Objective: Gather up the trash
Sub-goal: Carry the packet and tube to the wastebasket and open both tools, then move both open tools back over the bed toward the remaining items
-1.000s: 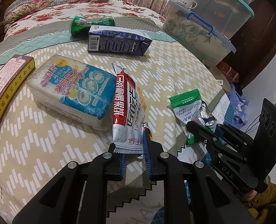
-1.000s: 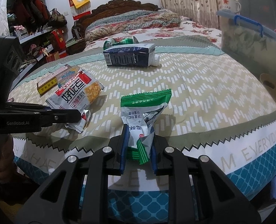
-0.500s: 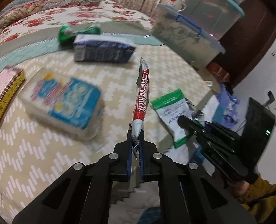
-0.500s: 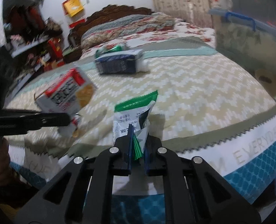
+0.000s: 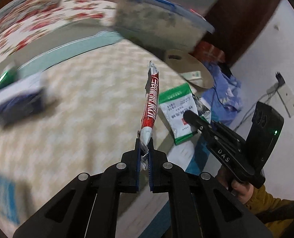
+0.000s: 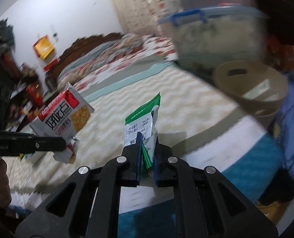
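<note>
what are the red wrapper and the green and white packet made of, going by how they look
Red wrapper: likely thin glossy plastic film with a silvery foil-like end, printed and crinkled. Green and white packet: likely foil-lined plastic film; its torn mouth shows a shiny silver inside and it creases sharply.

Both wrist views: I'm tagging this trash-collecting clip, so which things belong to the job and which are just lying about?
Job:
- red snack wrapper, in left tongs
- green-and-white packet, in right tongs
- tan bin

Lying about:
- blue carton
- storage box
- floral bedding
</note>
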`<state>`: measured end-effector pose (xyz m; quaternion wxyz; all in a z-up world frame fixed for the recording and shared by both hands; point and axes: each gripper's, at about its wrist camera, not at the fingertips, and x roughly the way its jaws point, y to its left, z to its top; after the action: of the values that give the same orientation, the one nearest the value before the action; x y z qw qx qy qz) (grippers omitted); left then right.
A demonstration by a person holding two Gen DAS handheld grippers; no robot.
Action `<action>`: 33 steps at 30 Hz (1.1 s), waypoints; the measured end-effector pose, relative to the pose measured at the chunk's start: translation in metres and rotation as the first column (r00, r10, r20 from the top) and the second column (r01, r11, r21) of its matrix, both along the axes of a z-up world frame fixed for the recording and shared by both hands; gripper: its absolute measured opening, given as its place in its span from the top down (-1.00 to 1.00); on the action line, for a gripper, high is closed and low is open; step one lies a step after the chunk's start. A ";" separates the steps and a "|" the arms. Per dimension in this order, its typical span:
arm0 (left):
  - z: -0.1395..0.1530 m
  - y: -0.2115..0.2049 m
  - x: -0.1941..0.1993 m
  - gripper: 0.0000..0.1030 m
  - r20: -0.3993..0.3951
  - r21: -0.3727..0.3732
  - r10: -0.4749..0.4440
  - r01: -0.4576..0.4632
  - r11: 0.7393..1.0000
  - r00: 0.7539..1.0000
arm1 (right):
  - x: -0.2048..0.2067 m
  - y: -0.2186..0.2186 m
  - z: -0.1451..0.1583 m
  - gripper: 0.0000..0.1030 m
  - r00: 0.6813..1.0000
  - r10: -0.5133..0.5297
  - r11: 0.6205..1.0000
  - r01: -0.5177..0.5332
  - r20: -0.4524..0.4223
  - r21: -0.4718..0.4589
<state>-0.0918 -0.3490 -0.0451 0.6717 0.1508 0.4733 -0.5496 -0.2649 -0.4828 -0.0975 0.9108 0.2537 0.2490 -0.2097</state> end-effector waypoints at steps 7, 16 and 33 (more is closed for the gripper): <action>0.005 -0.117 -0.019 0.89 0.020 0.015 -0.142 0.142 0.990 0.990 | -0.025 -0.081 -0.003 0.78 0.990 -0.141 0.990 0.141 0.008 0.003; 0.007 -0.262 -0.042 0.22 0.070 0.014 -0.265 0.265 0.964 0.962 | -0.037 -0.190 -0.015 -0.55 0.960 -0.280 0.957 0.281 -0.022 0.076; 0.012 -0.145 -0.021 0.08 0.165 -0.047 -0.109 0.119 0.992 0.980 | -0.085 -0.106 -0.007 -0.47 0.904 -0.416 0.902 0.396 0.098 0.174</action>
<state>-0.1129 -0.4941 -0.0328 0.6794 0.2026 0.3918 -0.5863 -0.3494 -0.5884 -0.1046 0.8399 0.3810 0.1448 -0.3585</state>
